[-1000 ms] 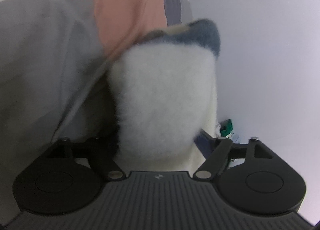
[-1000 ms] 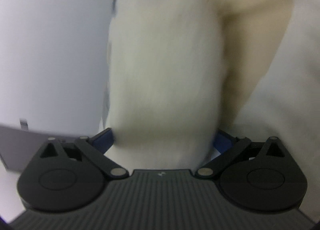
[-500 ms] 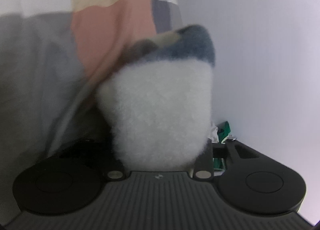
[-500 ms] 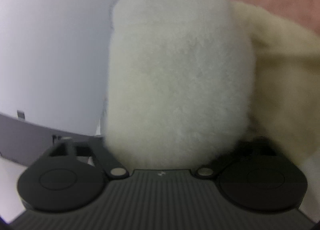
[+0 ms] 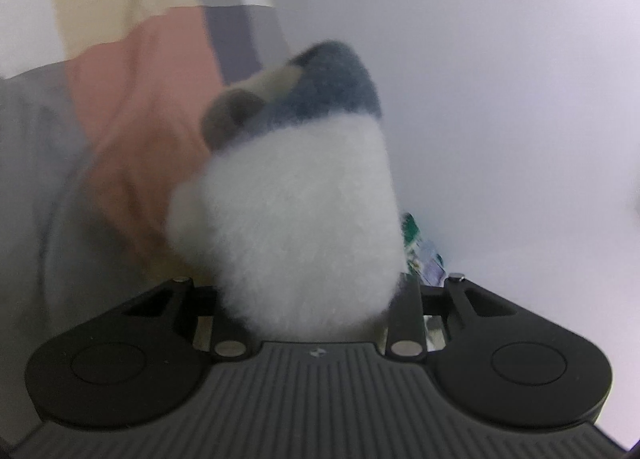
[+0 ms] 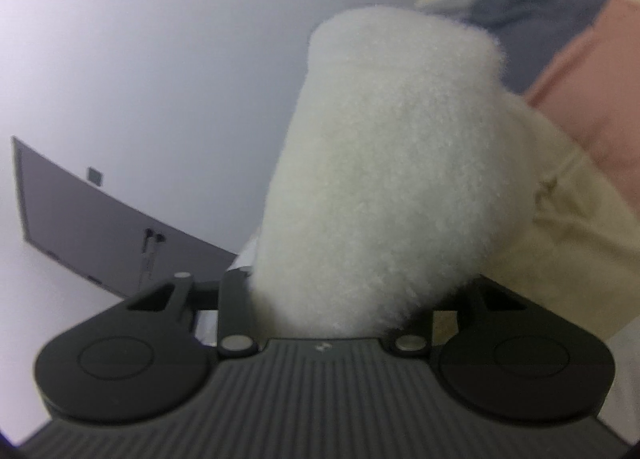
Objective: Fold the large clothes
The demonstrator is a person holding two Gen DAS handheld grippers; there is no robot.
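Both views were mostly fluff. The left hand-held gripper (image 5: 310,299) was clamped on a thick white roll of the fleece (image 5: 296,227), which had a blue-grey band at its far end. The right hand-held gripper (image 6: 340,299) had its jaws closing on a cream roll of the same fleece (image 6: 384,179). Behind it lay a patchwork cover (image 5: 136,71) in pink, beige and grey blocks, out of focus. Plain white wall (image 5: 500,79) filled the rest, with a dark grey panel (image 6: 100,219) low on the right view's left side.
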